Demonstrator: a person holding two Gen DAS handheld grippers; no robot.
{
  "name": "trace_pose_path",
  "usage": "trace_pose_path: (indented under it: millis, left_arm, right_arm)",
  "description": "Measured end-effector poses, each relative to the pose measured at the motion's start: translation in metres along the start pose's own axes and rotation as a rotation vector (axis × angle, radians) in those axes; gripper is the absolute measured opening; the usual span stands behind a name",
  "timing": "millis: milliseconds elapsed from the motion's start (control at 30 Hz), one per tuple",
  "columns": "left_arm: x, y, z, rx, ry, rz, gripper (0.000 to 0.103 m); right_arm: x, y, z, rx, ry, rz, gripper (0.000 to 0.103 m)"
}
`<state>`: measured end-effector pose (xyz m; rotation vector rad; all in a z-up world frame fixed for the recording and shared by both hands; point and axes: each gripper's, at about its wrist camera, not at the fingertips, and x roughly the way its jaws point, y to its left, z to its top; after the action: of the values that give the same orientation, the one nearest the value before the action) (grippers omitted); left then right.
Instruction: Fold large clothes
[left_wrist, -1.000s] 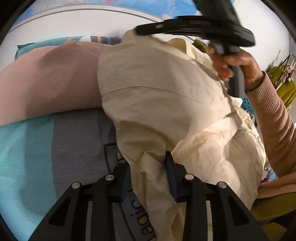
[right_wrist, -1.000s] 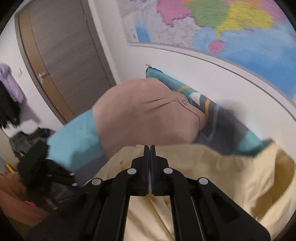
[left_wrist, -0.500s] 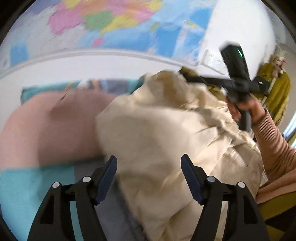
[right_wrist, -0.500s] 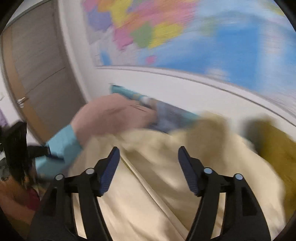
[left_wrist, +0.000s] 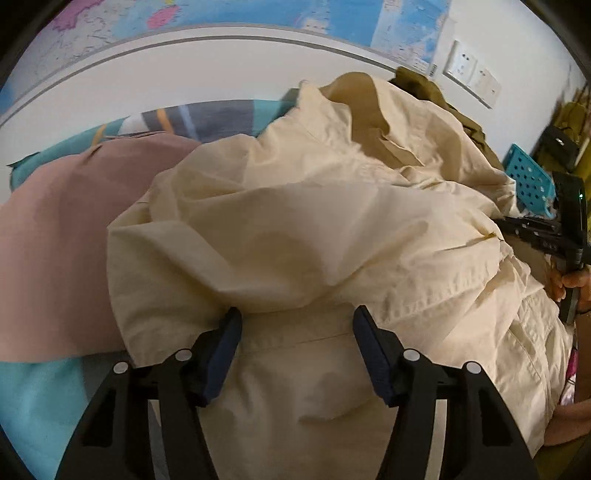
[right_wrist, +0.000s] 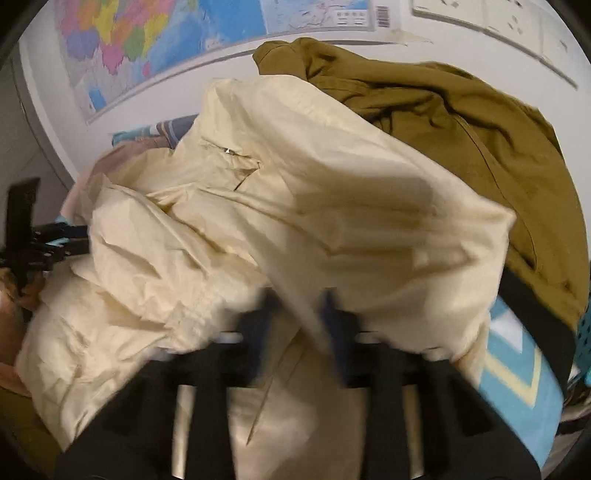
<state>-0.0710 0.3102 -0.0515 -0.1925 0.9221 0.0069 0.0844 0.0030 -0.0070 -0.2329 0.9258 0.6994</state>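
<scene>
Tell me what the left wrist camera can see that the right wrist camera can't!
Only the left wrist view shows the big pink cushion, the white wall sockets and the blue holey basket. It also shows the left claw open over the cloth.

Only the right wrist view shows the olive-green garment spread out behind the pile, and the colourful part of the wall map. The right claw is blurry there, with a fold of cloth between its fingers.

Both show the crumpled cream jacket and the white wall.
</scene>
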Motion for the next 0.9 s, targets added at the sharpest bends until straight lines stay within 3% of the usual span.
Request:
trace_pose_path:
  millis: [167, 233, 300, 333, 367, 400, 500, 567, 633, 700, 733, 867, 900]
  left_arm:
    - [-0.010, -0.006, 0.000, 0.008, -0.040, 0.039, 0.069]
    - [-0.002, -0.010, -0.001, 0.033, -0.020, 0.084, 0.069]
    - [0.003, -0.012, 0.000, 0.039, -0.011, 0.108, 0.070]
    - [0.004, -0.014, 0.001, 0.045, -0.014, 0.116, 0.070]
    - [0.003, -0.014, 0.001, 0.045, -0.016, 0.118, 0.071]
    - [0.003, -0.014, 0.001, 0.042, -0.017, 0.116, 0.071]
    - [0.002, -0.012, 0.000, 0.033, -0.020, 0.106, 0.071]
    - [0.003, -0.012, 0.000, 0.033, -0.021, 0.104, 0.074]
    - [0.005, -0.015, -0.001, 0.039, -0.023, 0.109, 0.077]
    - [0.006, -0.019, -0.002, 0.051, -0.021, 0.131, 0.077]
    - [0.005, -0.021, -0.002, 0.056, -0.021, 0.141, 0.077]
    - [-0.006, -0.021, -0.006, 0.044, -0.035, 0.144, 0.078]
    - [-0.010, -0.020, -0.008, 0.041, -0.039, 0.140, 0.078]
  right_arm:
    - [-0.020, -0.002, 0.012, -0.027, -0.096, -0.030, 0.004]
    - [-0.008, -0.003, 0.013, -0.024, -0.065, -0.055, 0.006]
    - [0.000, -0.008, 0.012, 0.012, -0.017, -0.045, 0.025]
    - [-0.007, -0.012, 0.009, 0.030, -0.035, -0.029, 0.031]
    - [-0.016, -0.013, 0.004, 0.044, -0.059, -0.004, 0.048]
    - [-0.030, -0.013, -0.004, 0.050, -0.092, 0.030, 0.058]
    - [-0.045, -0.008, -0.018, 0.061, -0.085, 0.088, 0.059]
    - [-0.041, -0.003, -0.027, 0.043, -0.055, 0.077, 0.059]
    - [-0.031, 0.004, -0.027, 0.017, -0.034, 0.036, 0.053]
    - [-0.017, 0.006, -0.023, 0.021, -0.009, 0.004, 0.038]
    - [-0.013, 0.004, -0.022, 0.032, 0.003, -0.028, 0.035]
    - [-0.035, 0.000, -0.022, 0.076, -0.087, 0.025, 0.037]
    - [-0.043, 0.003, -0.024, 0.062, -0.104, 0.012, 0.043]
